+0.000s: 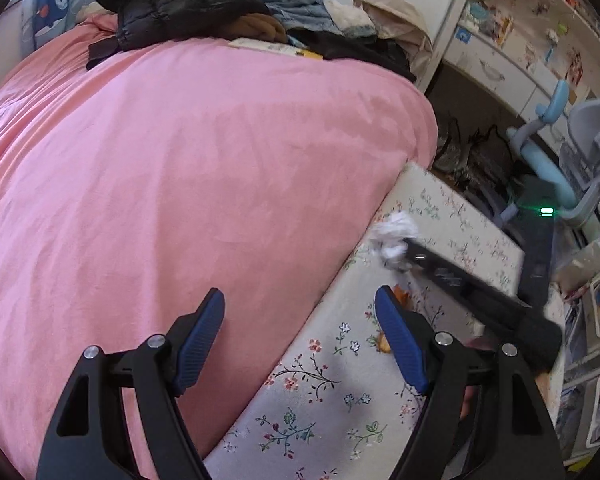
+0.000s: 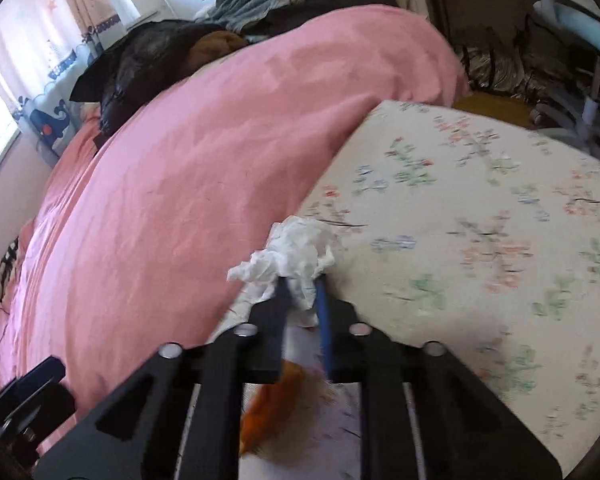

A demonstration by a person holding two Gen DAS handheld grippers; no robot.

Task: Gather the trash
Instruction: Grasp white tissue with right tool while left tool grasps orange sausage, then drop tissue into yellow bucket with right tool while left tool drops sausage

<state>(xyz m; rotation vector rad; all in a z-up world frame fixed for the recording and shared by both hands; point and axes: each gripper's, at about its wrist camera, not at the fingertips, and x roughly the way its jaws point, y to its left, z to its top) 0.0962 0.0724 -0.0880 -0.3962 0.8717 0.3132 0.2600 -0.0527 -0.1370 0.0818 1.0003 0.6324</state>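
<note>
My right gripper (image 2: 302,300) is clamped on a crumpled white tissue (image 2: 296,252), which sits at the edge of the floral sheet (image 2: 460,208) right where the pink blanket (image 2: 172,184) ends. The blue pads (image 2: 322,320) have pinched the near part of the tissue between them, and most of the wad bulges out past the tips, partly against the blanket's border. From my left wrist I can see the same tissue (image 1: 394,238) at the tip of the right gripper (image 1: 410,250), whose dark body runs in from the right across the sheet (image 1: 332,384). My left gripper (image 1: 300,312) has its jaws wide apart with nothing between them; it hangs over the line where the blanket (image 1: 180,160) meets the sheet, one pad (image 1: 202,336) above the blanket and the other above the floral print. Something orange (image 2: 272,404) lies on the sheet just below my right gripper, blurred so that I cannot tell what it is; in the left view bits of it (image 1: 402,294) peek out beside the right pad. At the far end of the bed lies a black jacket (image 1: 180,4) among a heap of clothes (image 1: 308,12). Beyond the foot of the bed stands a chair (image 1: 580,160) with blue arms.
</note>
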